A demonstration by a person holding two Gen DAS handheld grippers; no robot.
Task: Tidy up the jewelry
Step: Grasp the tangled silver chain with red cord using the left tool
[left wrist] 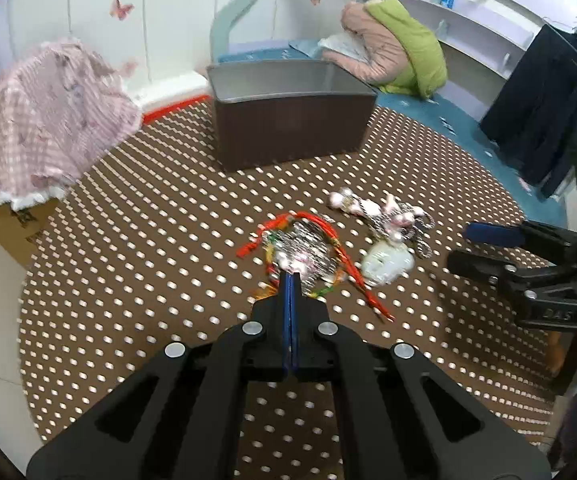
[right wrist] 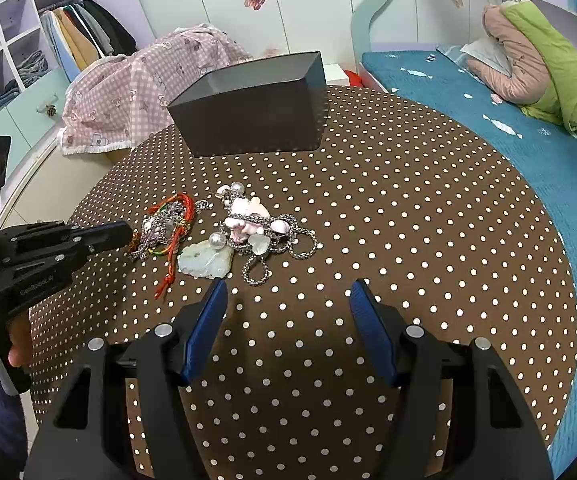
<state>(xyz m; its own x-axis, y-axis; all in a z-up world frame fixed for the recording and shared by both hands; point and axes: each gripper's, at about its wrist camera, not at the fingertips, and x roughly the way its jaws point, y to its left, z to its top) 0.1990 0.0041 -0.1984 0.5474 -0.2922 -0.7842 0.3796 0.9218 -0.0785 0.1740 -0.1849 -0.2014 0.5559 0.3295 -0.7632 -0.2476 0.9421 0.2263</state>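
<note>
Tangle of red cord and silver chain point(left wrist: 302, 254) at table centre, left of the jade pendant point(right wrist: 205, 261) and the pearl-and-chain heap point(right wrist: 256, 228). Left gripper point(left wrist: 291, 276) pinched fully closed at the tangle's near edge; whether any strand is caught cannot be told. Lift slowly, check that neighbouring chains stay down, then carry to the dark box point(left wrist: 288, 112) at the far side. Right gripper point(right wrist: 286, 292) parked near, fingers wide, empty.

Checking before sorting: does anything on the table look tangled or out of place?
Yes. The jewelry lies in one tangled heap on the dotted tablecloth, chains and red cord intertwined, none in the dark box.
</note>
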